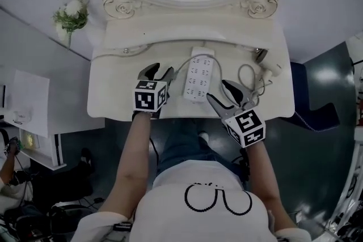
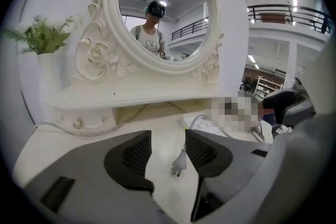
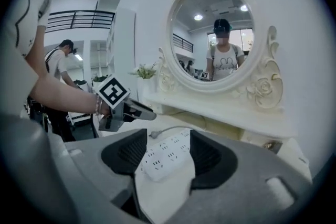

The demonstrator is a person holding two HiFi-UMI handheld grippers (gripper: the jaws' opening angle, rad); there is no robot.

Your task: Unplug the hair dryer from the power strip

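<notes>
- The left gripper [image 1: 160, 73] is held wide open over the white dressing table [image 1: 113, 88]. Nothing is gripped; a white plug [image 2: 178, 165] is seen lying on the tabletop between its jaws, not clamped.
- The right gripper [image 1: 218, 92] is likewise held open and empty, with the near end of the power strip [image 1: 198, 76] framed between its jaws.
- The power strip is laid socket-side up between the two grippers.
- The hair dryer [image 1: 267, 68] is laid near the table's right edge, its cord [image 1: 245, 73] looped beside it.
- Black-and-white square markers are borne on each gripper's cube [image 1: 150, 96]; any lettering on the strip is too small to be read.
</notes>
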